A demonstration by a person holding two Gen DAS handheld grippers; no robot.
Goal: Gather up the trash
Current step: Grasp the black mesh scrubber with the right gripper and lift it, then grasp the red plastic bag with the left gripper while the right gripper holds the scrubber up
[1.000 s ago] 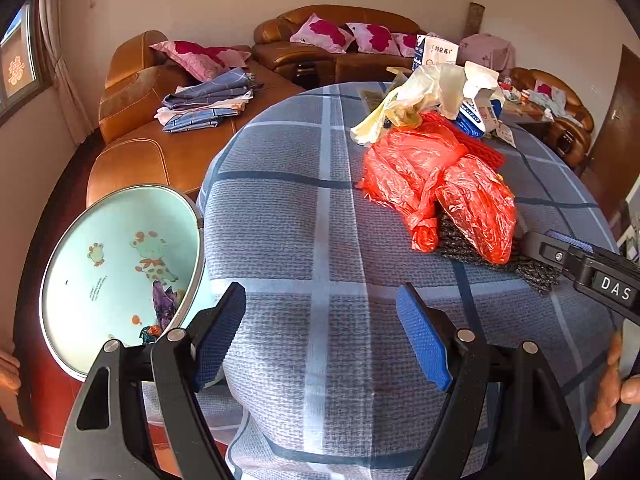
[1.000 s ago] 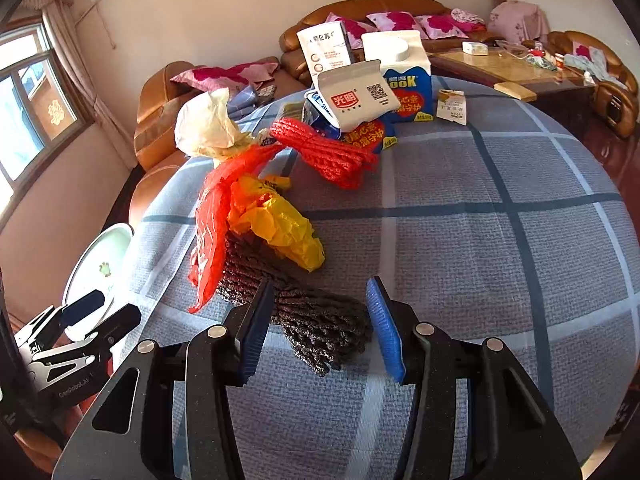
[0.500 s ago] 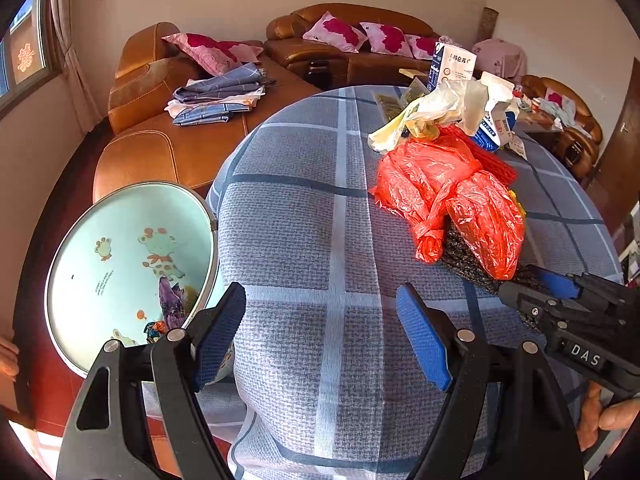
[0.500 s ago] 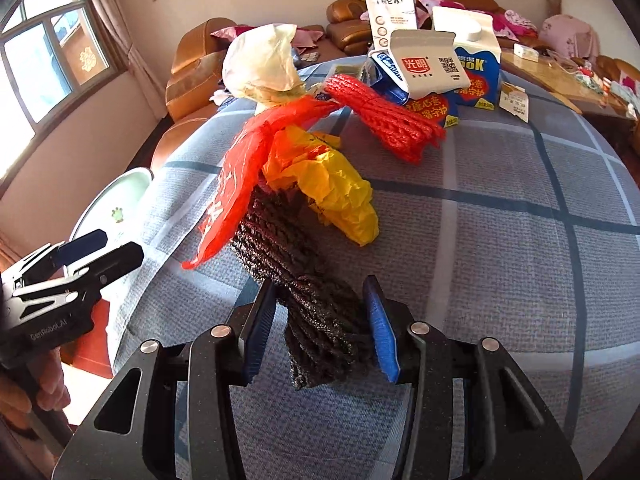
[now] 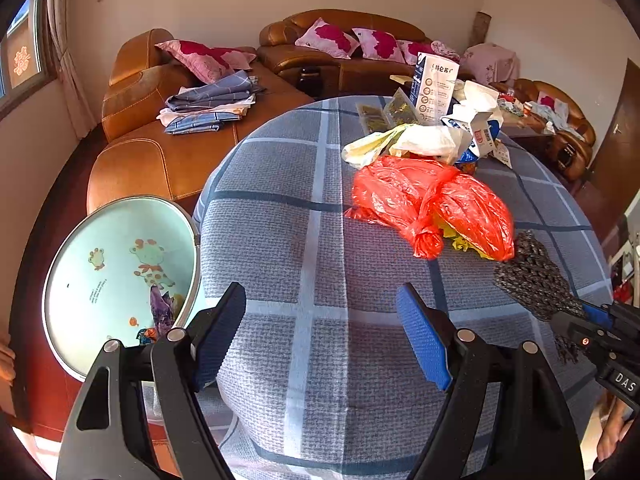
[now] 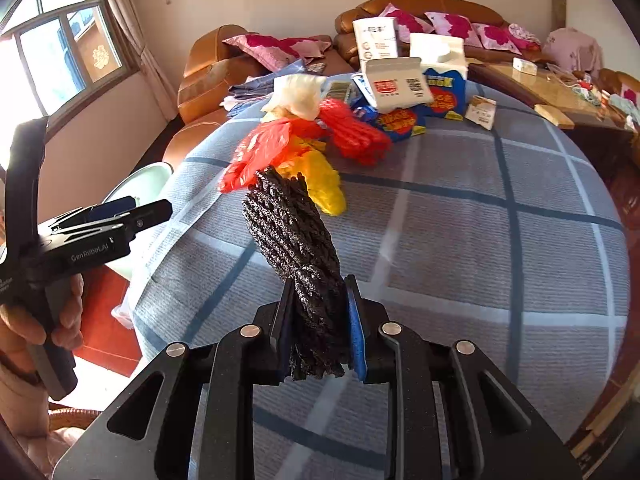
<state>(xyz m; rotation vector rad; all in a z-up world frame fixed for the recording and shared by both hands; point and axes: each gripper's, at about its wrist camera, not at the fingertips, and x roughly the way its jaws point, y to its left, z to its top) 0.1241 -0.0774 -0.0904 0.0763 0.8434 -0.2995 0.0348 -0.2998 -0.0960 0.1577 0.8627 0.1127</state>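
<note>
Right wrist view: right gripper (image 6: 318, 328) is closing on the black mesh bundle (image 6: 294, 236); red bag (image 6: 266, 146), cartons (image 6: 400, 88) remain mid-table; left gripper (image 5: 320, 334) gapes empty.

Bare checked tablecloth (image 5: 304, 240) across the lower and left frame, open to reach, trash heap (image 5: 432, 200) crowding the upper right, basin (image 5: 120, 272) just beside the table's left edge

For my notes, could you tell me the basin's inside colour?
Pale mint green basin with cartoon animal prints; left wrist view.
</note>
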